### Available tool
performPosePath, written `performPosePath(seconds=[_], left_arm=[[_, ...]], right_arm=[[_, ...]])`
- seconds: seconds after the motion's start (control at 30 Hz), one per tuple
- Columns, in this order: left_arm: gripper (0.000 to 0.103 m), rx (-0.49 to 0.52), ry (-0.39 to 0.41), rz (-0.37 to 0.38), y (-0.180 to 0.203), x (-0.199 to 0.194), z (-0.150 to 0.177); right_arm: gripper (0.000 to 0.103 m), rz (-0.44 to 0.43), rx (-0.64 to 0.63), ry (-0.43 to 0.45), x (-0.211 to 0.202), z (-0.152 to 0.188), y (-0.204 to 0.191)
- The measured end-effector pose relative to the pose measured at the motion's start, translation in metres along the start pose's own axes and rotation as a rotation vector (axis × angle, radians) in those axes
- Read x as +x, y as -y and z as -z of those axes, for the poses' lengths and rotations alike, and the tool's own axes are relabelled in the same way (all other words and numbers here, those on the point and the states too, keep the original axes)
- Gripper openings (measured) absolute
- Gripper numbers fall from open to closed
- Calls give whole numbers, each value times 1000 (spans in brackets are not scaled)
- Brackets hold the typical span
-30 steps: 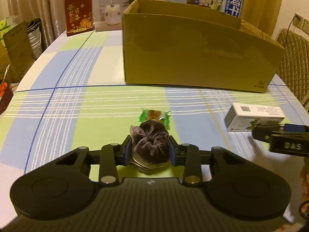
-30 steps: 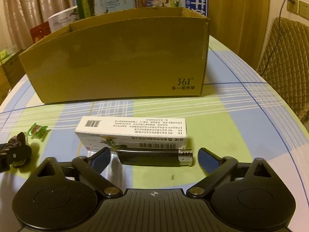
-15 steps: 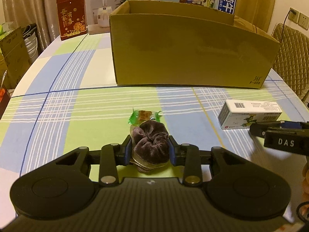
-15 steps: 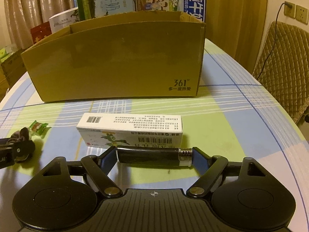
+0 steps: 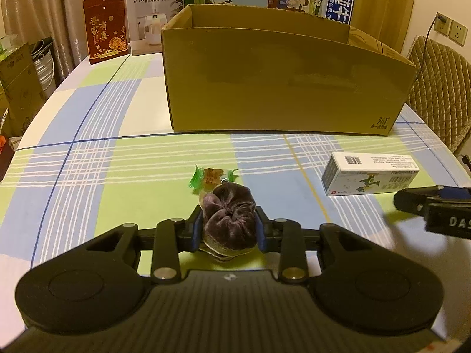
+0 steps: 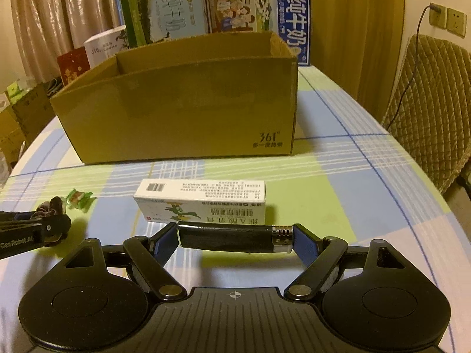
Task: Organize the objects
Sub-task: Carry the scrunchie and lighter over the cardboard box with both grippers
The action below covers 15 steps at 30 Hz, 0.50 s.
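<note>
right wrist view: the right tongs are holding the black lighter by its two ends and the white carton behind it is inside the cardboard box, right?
Not quite. The right tongs do hold the black lighter by its two ends, but the white carton is not inside the cardboard box. It lies on the tablecloth in front of the box, as the right wrist view shows.

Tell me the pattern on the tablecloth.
The tablecloth is a plaid of pale blue, light green and white with thin stripes, clearest in the right wrist view.

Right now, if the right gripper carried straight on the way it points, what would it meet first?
Probably the white printed carton lying just ahead of the black lighter it holds; the brown cardboard box stands beyond, though depth is uncertain.
</note>
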<state>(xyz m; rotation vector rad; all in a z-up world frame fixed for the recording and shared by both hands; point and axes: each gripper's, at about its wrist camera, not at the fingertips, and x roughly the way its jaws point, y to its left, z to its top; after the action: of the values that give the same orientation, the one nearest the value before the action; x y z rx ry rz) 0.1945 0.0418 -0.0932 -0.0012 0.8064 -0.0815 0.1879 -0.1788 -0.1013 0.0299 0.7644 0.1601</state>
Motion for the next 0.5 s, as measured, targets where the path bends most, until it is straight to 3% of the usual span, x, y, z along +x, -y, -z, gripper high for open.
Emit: performPosePath(seconds=[0.5], left_arm=[[29, 62, 69, -22, 32, -58, -23]], right_arm=[[79, -23, 22, 70, -57, -15, 6]])
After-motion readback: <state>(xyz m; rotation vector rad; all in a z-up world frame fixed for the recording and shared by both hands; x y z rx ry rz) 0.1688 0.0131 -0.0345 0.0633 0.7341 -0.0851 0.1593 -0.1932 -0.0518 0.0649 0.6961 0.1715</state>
